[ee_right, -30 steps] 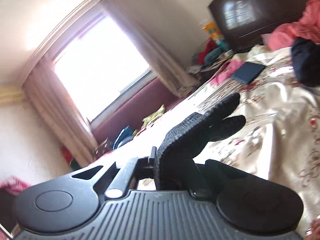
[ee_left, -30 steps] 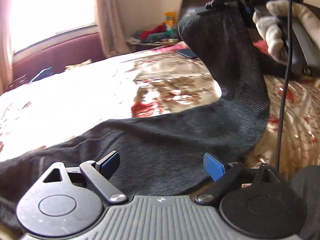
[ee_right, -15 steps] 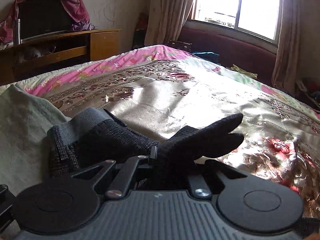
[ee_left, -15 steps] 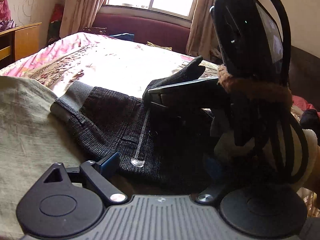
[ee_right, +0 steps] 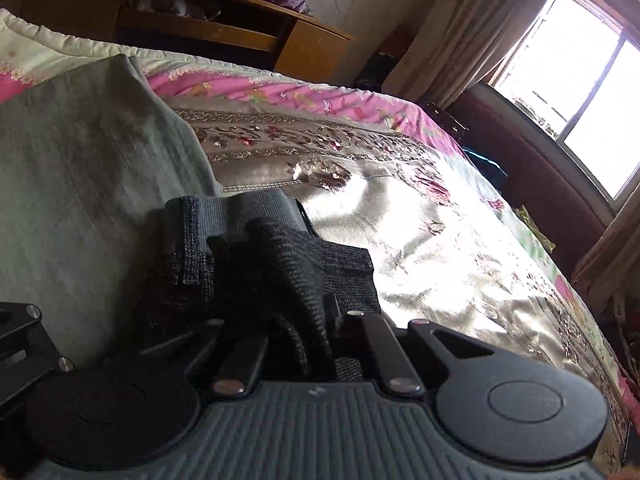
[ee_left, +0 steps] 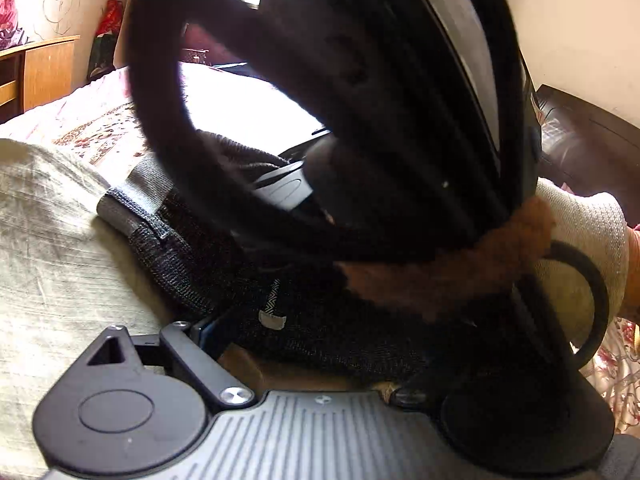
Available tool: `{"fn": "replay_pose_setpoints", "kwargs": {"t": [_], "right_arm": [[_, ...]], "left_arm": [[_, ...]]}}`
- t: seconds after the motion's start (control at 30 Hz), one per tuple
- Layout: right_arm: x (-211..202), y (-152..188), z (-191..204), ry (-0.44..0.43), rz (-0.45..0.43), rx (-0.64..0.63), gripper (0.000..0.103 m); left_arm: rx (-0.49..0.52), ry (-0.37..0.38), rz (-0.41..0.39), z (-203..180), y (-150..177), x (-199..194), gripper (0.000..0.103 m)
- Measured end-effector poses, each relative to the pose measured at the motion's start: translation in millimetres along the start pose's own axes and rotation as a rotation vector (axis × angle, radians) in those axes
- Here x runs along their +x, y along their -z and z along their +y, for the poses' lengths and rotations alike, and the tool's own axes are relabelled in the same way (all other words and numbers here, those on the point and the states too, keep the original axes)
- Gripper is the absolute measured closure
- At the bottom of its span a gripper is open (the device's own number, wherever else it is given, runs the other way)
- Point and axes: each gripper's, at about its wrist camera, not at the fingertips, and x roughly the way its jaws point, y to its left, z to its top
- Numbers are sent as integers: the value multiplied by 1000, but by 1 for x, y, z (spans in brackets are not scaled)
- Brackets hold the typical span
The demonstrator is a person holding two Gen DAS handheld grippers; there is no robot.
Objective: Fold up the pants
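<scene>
The dark grey knit pants [ee_left: 192,268] lie on the bed with their grey waistband [ee_left: 132,204] against a pale cloth. My left gripper [ee_left: 316,348] is open low over the pants; its blue left finger [ee_left: 208,334] touches the fabric and the right finger is hidden behind the other tool. My right gripper [ee_right: 296,320] is shut on a fold of the pants [ee_right: 288,264], held over the waistband [ee_right: 244,208]. The right gripper's body and the gloved hand [ee_left: 576,240] fill most of the left wrist view.
A pale green-grey cloth [ee_right: 80,168] lies left of the pants. The floral satin bedspread [ee_right: 420,220] stretches toward a window and maroon bench [ee_right: 532,184]. A wooden desk [ee_right: 224,36] stands beyond the bed's far side.
My right gripper has carried the pant end over and down onto the waistband, swinging to face the desk. My left gripper has moved closer to the pants and sits under the right tool.
</scene>
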Motion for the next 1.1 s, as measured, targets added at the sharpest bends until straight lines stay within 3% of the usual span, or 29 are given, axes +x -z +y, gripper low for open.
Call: {"fn": "replay_pose_setpoints", "kwargs": {"t": [0.23, 0.37, 0.57, 0.77, 0.9, 1.0, 1.1], "right_arm": [[-14, -15, -5, 19, -74, 106, 98], [-10, -22, 9, -8, -107, 60, 98], [13, -16, 27, -104, -15, -3, 88], [-31, -11, -5, -103, -109, 139, 62], [-82, 15, -35, -109, -192, 284, 52], [-108, 42, -58, -170, -218, 434, 46], [-122, 67, -74, -104, -199, 521, 46]], "left_arm": [[-92, -6, -42, 14, 4, -23, 3], [-133, -31, -13, 22, 5, -24, 3], [-111, -78, 52, 19, 7, -20, 5], [-119, -46, 16, 20, 14, -35, 3], [-99, -40, -5, 20, 20, -51, 1], [-59, -61, -11, 12, 20, -56, 1], [-27, -83, -22, 5, 19, -58, 1]]}}
